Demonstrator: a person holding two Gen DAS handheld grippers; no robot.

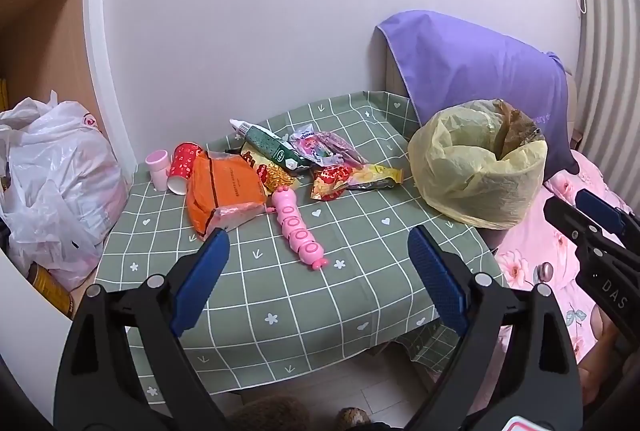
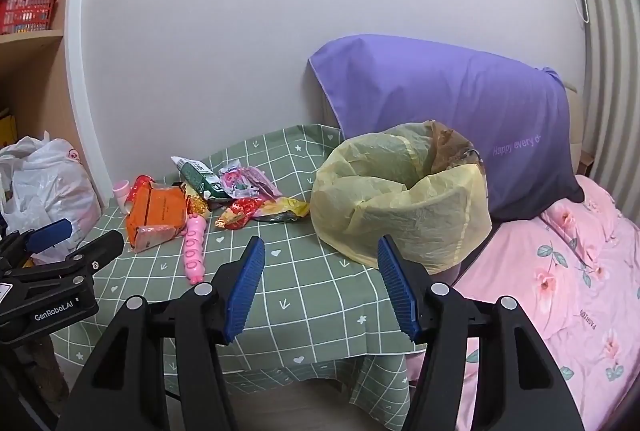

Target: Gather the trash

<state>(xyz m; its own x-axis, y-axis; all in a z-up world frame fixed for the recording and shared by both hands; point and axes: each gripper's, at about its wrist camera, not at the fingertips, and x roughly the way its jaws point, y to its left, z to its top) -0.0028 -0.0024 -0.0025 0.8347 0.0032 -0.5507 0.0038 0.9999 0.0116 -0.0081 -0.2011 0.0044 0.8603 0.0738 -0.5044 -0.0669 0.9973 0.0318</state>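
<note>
Wrappers (image 1: 320, 163) heaped on table (image 1: 360, 271) beside yellow-lined bin (image 1: 476, 167); both hand-held grippers wide, empty.

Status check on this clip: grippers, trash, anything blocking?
Left gripper open, empty. Right gripper open, empty. Wrappers untouched beside yellow-lined bin. Pink toy lies nearest.
</note>
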